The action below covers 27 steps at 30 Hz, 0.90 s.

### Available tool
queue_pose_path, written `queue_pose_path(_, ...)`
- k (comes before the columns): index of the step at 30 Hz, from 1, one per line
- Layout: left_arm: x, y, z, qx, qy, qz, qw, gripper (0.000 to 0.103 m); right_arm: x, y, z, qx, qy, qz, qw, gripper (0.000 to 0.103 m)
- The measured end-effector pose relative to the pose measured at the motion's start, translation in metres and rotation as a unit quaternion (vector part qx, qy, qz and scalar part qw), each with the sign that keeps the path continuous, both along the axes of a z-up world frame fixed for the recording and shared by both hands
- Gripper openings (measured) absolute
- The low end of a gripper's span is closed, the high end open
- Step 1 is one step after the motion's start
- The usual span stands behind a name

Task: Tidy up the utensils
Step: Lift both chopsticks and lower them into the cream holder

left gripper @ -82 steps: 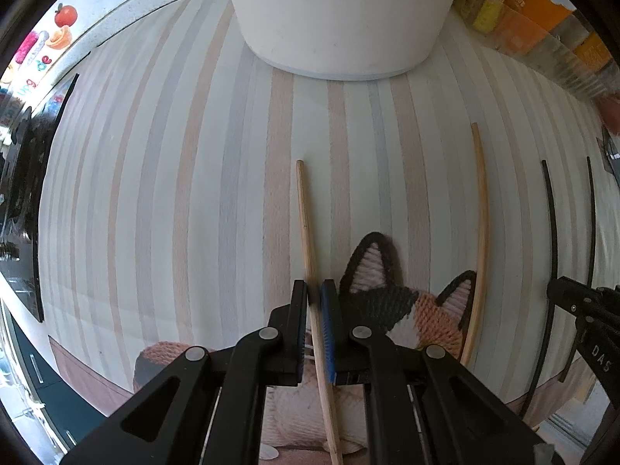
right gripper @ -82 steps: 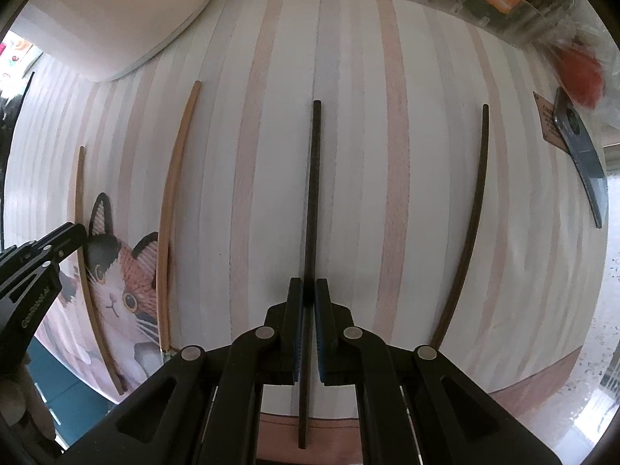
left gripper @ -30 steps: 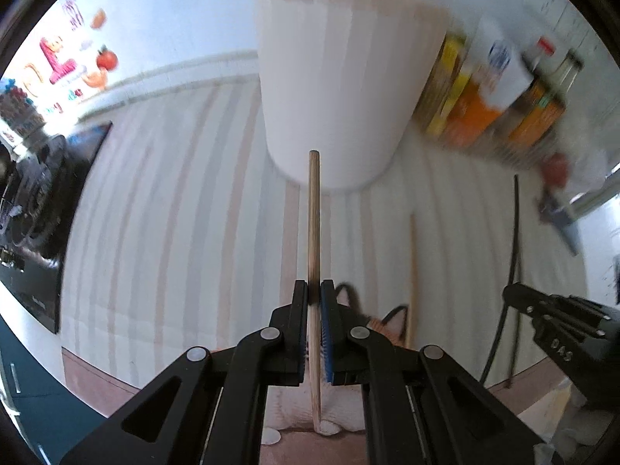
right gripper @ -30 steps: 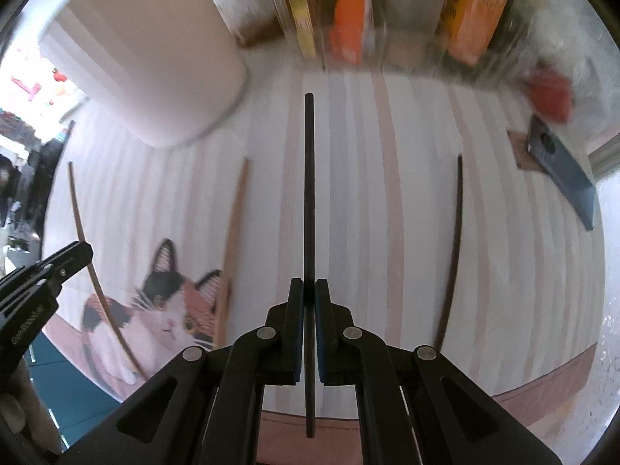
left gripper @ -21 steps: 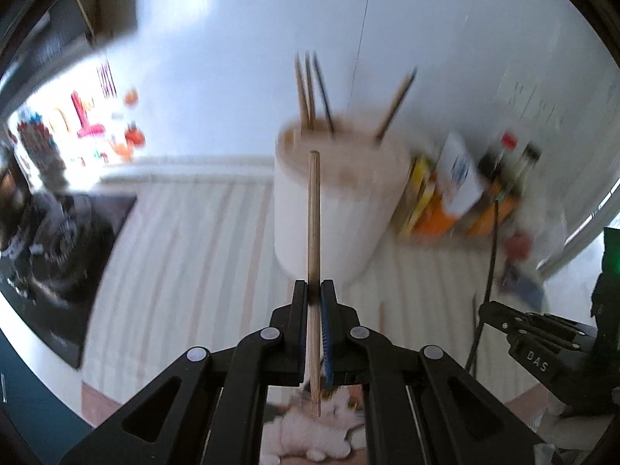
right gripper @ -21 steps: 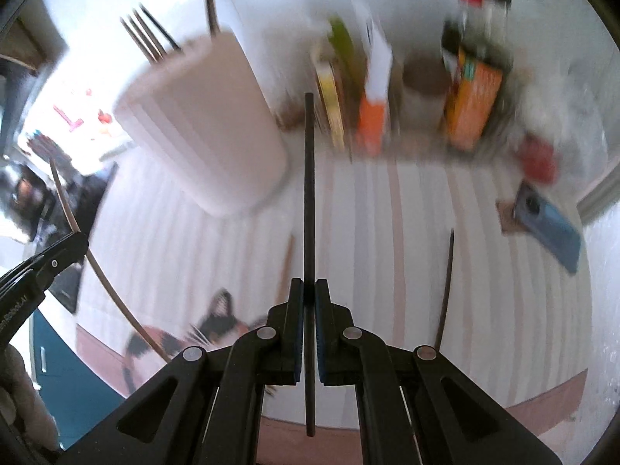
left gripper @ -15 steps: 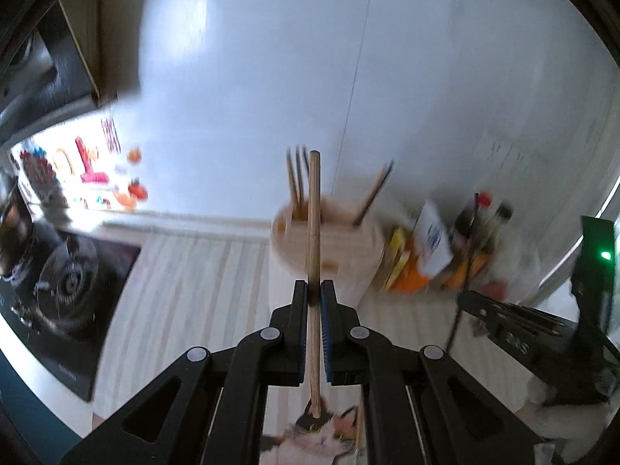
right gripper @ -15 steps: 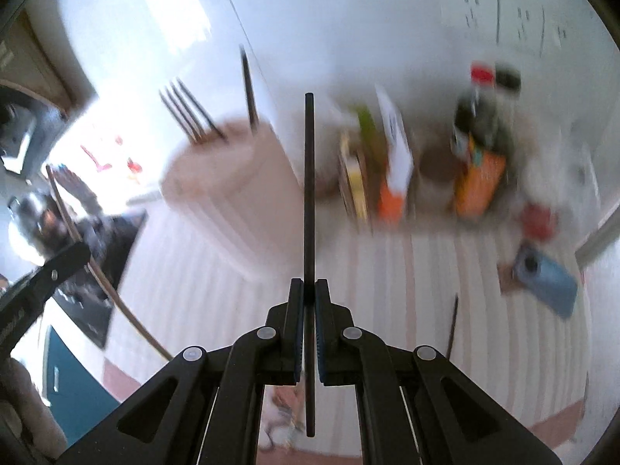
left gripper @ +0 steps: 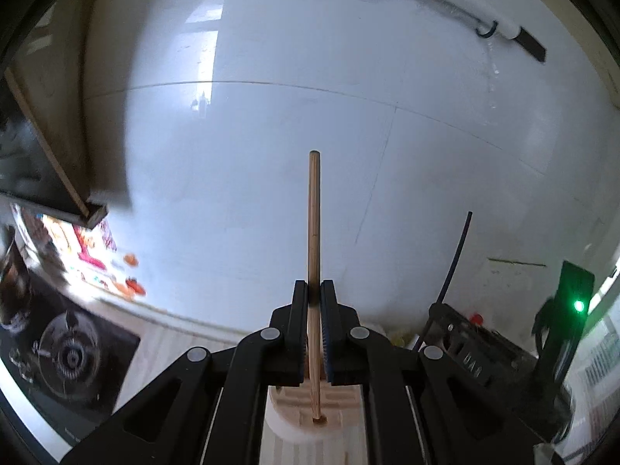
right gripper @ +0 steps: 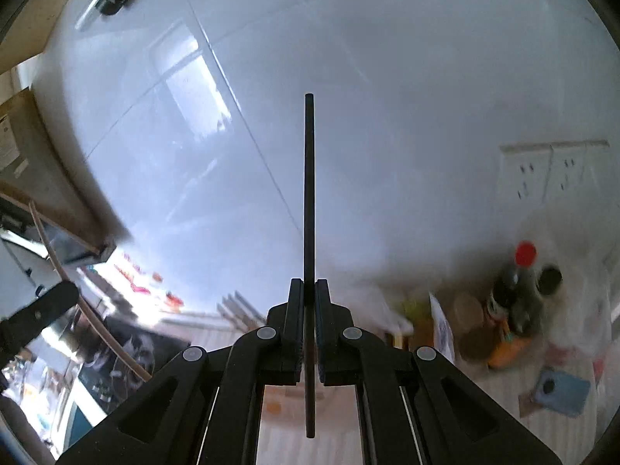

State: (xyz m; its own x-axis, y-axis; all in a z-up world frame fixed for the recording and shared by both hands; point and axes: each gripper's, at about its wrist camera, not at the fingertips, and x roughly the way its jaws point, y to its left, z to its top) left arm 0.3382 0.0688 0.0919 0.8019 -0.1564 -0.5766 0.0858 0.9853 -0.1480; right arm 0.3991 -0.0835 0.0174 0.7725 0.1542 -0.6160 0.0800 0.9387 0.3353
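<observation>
A: Status of both tools?

B: Left gripper (left gripper: pixel 314 333) is clamped on a wooden chopstick (left gripper: pixel 314 228); its lower tip sits just above the white slotted holder (left gripper: pixel 294 424). Right gripper (right gripper: pixel 309 333) is clamped on a black chopstick (right gripper: pixel 309 193), held high in front of the tiled wall (right gripper: pixel 387 77).

A: Procedure?

B: Keep each stick vertical, align the tip over a free slot, lower slowly. Judged risk: the two tools sit near each other; insert one at a time. Open room lies above; bottles (right gripper: pixel 519 298) crowd the right.

Light wooden chopstick (left gripper: pixel 313 232): upright, pointing to 12 o'clock, lower tip just over the slotted top of a white cylindrical utensil holder (left gripper: pixel 294 422). Slim black chopstick (right gripper: pixel 309 201): upright likewise, in the air, its lower end free.
</observation>
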Motion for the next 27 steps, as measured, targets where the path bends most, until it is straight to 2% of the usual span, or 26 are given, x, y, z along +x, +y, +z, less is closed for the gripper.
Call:
queue_pose_path(4, 0.031, -0.004, -0.017, 0.003, 0.013, -0.006, 0.9999, 0.004, 0.027, 0.013, -0.005, -0.017, -0.022, -0.008, 1.0, 0.005)
queue_pose_path(8, 0.054, -0.005, -0.043, 0.008, 0.036, -0.009, 0.9993, 0.004, 0.046, 0.025, -0.024, -0.032, -0.037, -0.01, 0.999, 0.005)
queue_pose_path(16, 0.081, 0.002, -0.081, 0.006, 0.066, -0.006, 0.9978, 0.004, 0.063, 0.036, -0.058, -0.035, -0.031, 0.003, 0.999, 0.005)
queue_pose_path(21, 0.086, 0.006, -0.088, -0.002, 0.069, -0.004, 0.9976, 0.004, 0.06, 0.038, -0.064, -0.04, -0.029, 0.007, 0.999, 0.005)
queue_pose_path(27, 0.089, 0.004, -0.082, -0.007, 0.059, -0.004, 0.9982, 0.004, 0.057, 0.036, -0.062, -0.042, -0.038, 0.003, 0.998, 0.005)
